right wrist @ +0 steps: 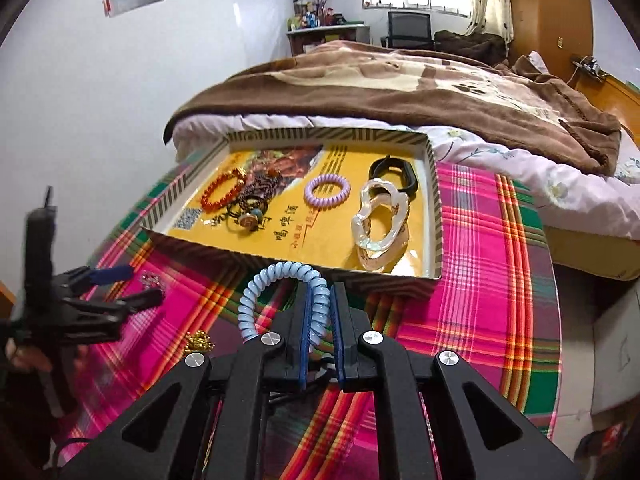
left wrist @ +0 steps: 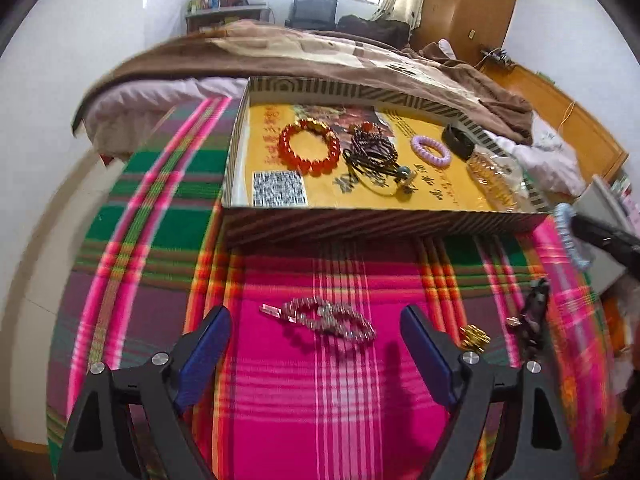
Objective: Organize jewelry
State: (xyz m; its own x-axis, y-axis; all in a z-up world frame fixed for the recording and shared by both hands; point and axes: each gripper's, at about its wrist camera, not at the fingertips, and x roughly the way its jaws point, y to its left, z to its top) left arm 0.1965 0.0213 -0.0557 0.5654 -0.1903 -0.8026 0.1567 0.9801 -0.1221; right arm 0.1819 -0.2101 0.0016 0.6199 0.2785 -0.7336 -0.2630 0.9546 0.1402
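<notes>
A shallow striped box [left wrist: 360,226] [right wrist: 438,216] with a yellow floor holds a red bead bracelet [left wrist: 310,147] [right wrist: 220,196], dark cords [left wrist: 370,152], a purple coil tie [left wrist: 431,148] [right wrist: 327,190], a black band [right wrist: 396,174] and a clear hair claw [right wrist: 378,224]. My right gripper [right wrist: 320,292] is shut on a pale blue coil tie [right wrist: 256,300] [left wrist: 570,240], lifted in front of the box. My left gripper [left wrist: 316,320] stands open just before a silver rhinestone bracelet [left wrist: 328,320] [right wrist: 154,280] lying on the plaid cloth.
The plaid cloth [left wrist: 340,400] covers the table. A gold trinket [left wrist: 474,336] [right wrist: 200,342] and a dark beaded piece [left wrist: 534,312] lie to the right of the silver bracelet. A bed with a brown blanket [right wrist: 400,84] lies behind the box.
</notes>
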